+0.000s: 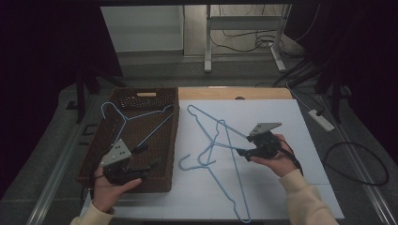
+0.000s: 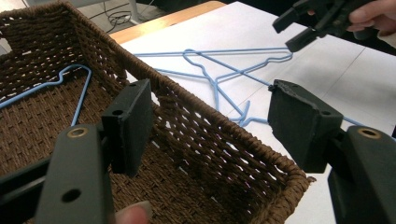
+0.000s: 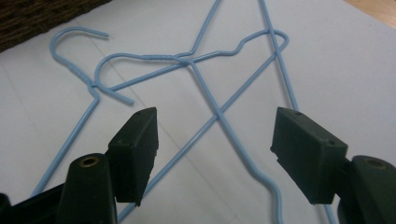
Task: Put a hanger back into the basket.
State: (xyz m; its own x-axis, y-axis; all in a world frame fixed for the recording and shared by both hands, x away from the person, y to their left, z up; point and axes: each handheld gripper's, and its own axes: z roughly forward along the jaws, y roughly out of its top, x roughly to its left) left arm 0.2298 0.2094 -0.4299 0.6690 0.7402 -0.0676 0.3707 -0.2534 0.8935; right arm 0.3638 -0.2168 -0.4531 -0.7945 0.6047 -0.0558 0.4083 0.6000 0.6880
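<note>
Two light-blue wire hangers (image 1: 217,137) lie crossed on a white sheet (image 1: 281,122), their hooks toward the basket. A third blue hanger (image 1: 136,117) rests inside the brown wicker basket (image 1: 174,140) on the left. My left gripper (image 1: 146,157) hovers open over the basket's near right corner, nothing between its pads (image 2: 130,123). My right gripper (image 1: 243,149) is open just right of the crossed hangers, pointing left. In the right gripper view, the crossed wires (image 3: 205,93) lie on the sheet below and beyond its open jaws, untouched.
The wooden table edge (image 1: 234,93) shows behind the sheet. A power strip (image 1: 321,119) and cables (image 1: 361,164) lie on the floor at right. Metal desk legs (image 1: 207,42) stand at the back. The basket's woven wall (image 2: 201,126) rises between my left gripper and the sheet.
</note>
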